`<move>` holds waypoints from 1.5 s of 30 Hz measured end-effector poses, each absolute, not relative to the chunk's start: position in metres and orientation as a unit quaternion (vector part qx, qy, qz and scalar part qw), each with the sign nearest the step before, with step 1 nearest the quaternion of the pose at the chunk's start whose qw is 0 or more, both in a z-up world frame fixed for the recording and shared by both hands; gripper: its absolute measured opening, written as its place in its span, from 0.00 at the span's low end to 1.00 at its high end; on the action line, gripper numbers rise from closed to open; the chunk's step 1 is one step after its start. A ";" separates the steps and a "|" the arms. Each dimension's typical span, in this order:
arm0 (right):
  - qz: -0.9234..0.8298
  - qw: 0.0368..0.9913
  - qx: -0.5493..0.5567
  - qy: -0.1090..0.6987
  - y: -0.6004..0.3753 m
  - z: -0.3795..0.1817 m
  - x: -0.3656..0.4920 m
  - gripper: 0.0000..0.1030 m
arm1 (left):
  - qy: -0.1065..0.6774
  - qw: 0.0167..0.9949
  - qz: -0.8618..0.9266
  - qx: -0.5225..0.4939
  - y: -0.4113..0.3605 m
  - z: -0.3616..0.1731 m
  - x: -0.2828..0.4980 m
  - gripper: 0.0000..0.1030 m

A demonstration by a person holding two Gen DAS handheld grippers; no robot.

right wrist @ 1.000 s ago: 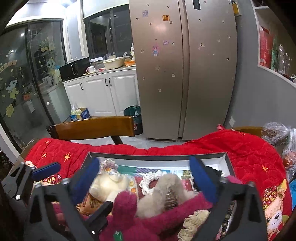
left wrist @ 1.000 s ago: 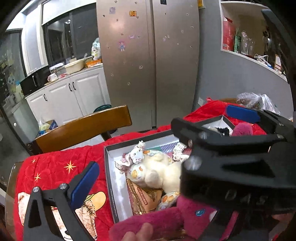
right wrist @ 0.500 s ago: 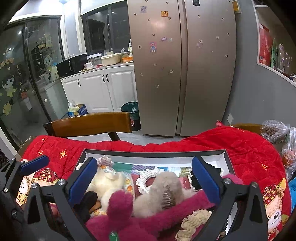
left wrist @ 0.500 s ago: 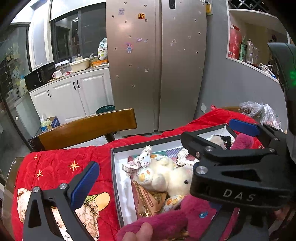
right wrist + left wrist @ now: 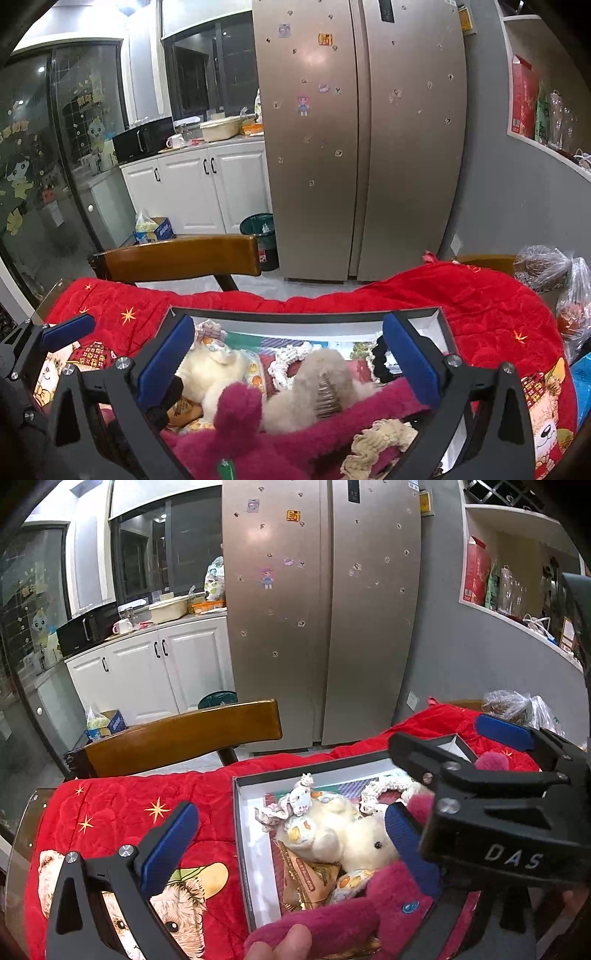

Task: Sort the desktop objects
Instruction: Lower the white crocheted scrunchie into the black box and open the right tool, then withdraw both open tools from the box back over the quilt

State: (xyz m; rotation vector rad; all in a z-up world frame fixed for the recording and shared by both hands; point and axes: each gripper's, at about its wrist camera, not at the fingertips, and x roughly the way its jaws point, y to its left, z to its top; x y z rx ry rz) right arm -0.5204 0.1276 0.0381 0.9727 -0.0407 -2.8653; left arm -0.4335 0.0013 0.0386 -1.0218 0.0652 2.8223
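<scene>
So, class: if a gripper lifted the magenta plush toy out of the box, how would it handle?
The magenta plush toy looks soft and fuzzy, so it would probably sag and droop. It is likely light for its bulk. Draped over neighbours in the box, it might drag them.

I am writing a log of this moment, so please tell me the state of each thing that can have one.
Left gripper: open, holding nothing.
Right gripper: open, above the box.
Box: lid off, filled with soft things.
Magenta plush toy: lying across the box's near edge.
Cream plush toy: lying inside the box.
Fridge: doors shut.
Cabinets: doors shut.
</scene>
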 end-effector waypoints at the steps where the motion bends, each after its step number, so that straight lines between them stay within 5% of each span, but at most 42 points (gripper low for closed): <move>1: -0.947 0.056 0.317 -0.012 0.128 0.041 -0.518 1.00 | 0.020 0.069 0.938 -0.340 0.001 0.039 -0.433 1.00; 23: -0.973 0.060 0.221 0.011 0.114 0.111 -0.419 1.00 | 0.032 0.034 0.964 -0.260 -0.032 0.104 -0.347 1.00; 45: -0.982 0.038 0.184 0.034 0.199 0.176 -0.231 1.00 | 0.007 0.029 0.974 -0.225 -0.051 0.147 -0.204 1.00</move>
